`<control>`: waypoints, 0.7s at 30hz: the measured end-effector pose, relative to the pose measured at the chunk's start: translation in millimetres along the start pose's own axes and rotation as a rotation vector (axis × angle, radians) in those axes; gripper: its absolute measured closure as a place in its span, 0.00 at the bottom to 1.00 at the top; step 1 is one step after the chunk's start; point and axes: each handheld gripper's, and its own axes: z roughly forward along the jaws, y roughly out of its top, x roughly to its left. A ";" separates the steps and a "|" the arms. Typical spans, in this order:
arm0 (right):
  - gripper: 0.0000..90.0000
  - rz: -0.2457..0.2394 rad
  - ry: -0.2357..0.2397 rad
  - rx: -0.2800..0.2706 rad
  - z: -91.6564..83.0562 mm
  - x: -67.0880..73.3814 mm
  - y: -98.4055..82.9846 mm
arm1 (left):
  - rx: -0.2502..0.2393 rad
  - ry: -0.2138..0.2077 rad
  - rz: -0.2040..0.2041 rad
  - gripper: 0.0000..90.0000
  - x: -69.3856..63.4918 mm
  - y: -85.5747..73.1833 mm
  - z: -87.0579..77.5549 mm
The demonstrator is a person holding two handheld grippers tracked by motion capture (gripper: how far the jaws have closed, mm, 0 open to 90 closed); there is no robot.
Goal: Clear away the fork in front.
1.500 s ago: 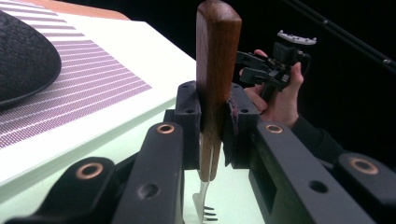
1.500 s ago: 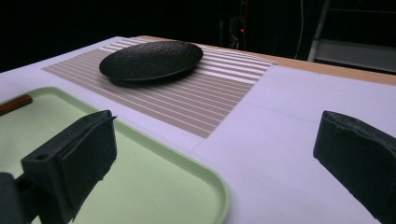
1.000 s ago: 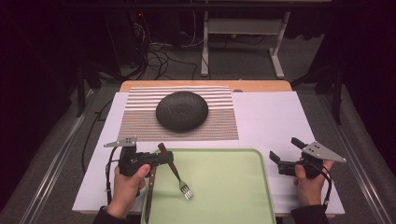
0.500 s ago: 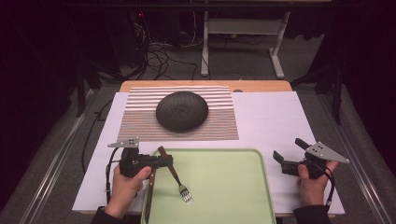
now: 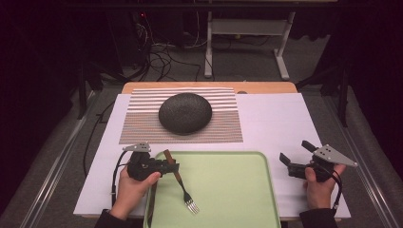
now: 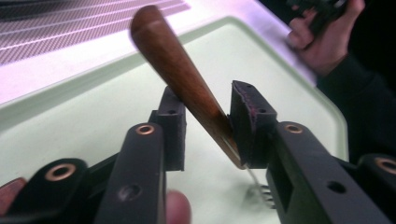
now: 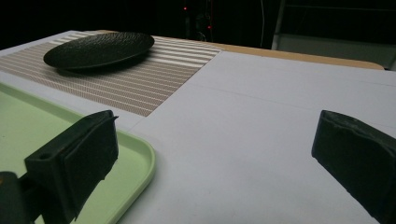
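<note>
Left claw [image 6: 205, 109] has just been opening — the fork [image 5: 182, 183], handle between loosened jaws, slants with its prongs down on the green tray [image 5: 228, 190]. Release looks underway. Right claw [image 5: 295, 156] open, idle over desk [image 5: 275, 118].

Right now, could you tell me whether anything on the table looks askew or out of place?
Yes, the fork. It lies slanted across the left rim of the tray, its wooden handle sticking up between the jaws of the left gripper, tines down on the tray. The jaws have just been opening, and only one pad seems to touch the handle.
</note>
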 end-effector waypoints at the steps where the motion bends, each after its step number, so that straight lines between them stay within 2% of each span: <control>1: 0.01 0.000 0.001 0.005 0.5 0.7 -0.1 | 0.006 0.012 0.002 0.69 -0.2 -0.5 1.3; 14: 0.02 -0.004 0.003 0.007 2.5 1.3 -1.2 | 0.155 0.129 0.033 0.54 -2.0 -3.2 19.0; 21: 0.02 -0.004 0.003 0.008 2.8 1.0 -1.4 | 0.188 0.185 0.054 0.51 -5.5 -4.1 23.7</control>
